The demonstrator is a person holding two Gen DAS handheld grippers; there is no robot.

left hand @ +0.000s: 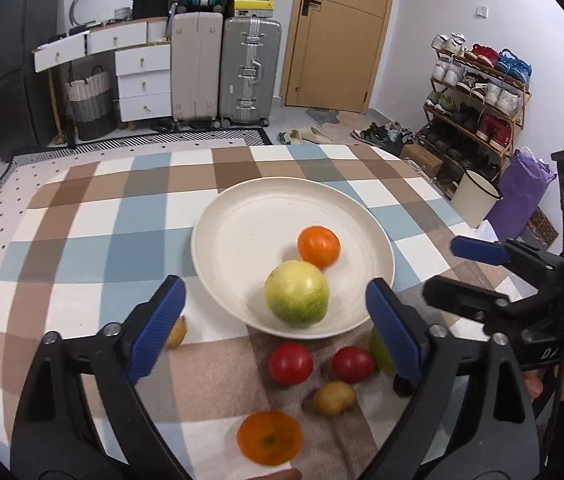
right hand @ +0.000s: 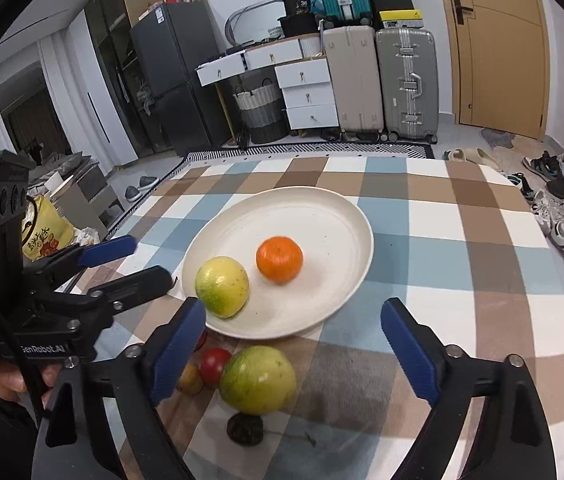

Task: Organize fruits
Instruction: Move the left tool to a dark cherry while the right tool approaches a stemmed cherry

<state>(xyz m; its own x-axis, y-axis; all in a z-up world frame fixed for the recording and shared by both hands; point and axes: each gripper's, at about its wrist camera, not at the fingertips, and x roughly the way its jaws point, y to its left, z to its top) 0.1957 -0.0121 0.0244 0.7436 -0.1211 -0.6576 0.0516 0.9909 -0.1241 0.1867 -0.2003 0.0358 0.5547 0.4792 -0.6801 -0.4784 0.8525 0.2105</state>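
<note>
Matt plate [left hand: 242, 216] — woven checked cloth [left hand: 94, 240] — ribbed fingertips [left hand: 395, 334].

The left gripper [right hand: 150, 264] read "GenRobot.AI" on its body; the yellow bag [right hand: 44, 236] carried Chinese characters, too small to read.

White walls close the room; a wooden door [left hand: 337, 32] stands at the far side; beside it two upright suitcases [left hand: 226, 68] stand next to a white drawer unit [left hand: 144, 80]; a woven basket [left hand: 90, 104] sits under the desk; a shoe rack [left hand: 477, 92] lines the right wall; a dark fridge [right hand: 174, 76] stands left.
</note>
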